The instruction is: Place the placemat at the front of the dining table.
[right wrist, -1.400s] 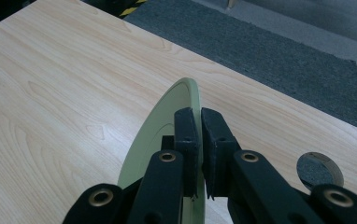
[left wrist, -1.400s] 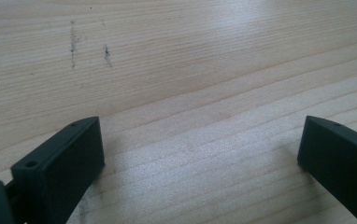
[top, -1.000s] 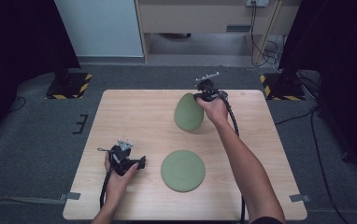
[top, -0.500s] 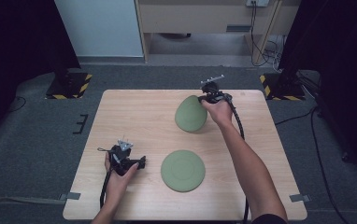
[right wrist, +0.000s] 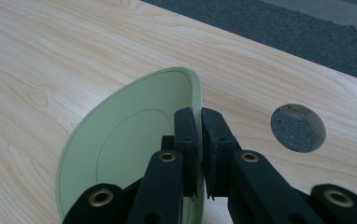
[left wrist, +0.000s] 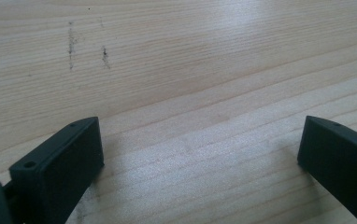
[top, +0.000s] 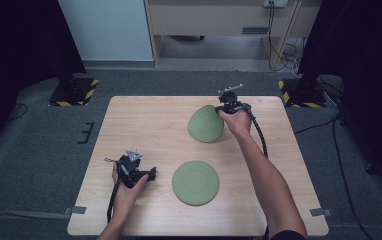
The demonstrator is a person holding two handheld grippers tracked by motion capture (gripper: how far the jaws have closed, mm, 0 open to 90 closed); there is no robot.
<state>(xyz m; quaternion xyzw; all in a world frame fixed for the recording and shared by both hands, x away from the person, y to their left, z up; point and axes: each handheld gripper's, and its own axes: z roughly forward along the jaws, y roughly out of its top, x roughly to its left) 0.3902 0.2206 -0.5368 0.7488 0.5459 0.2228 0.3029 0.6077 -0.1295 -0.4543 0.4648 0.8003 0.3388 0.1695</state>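
My right gripper [top: 223, 108] pinches the tilted green plate [top: 205, 124] by its rim nr table's [top: 144, 120] far edge; left gripper [top: 151, 174] wide open, empty, nr front-left corner; next prob stack it on the flat plate [top: 195, 182].

wood table [top: 144, 120] | round hole [right wrist: 298, 127] nr far edge | grey carpet [top: 39, 145] | hazard-striped stand bases [top: 74, 92]
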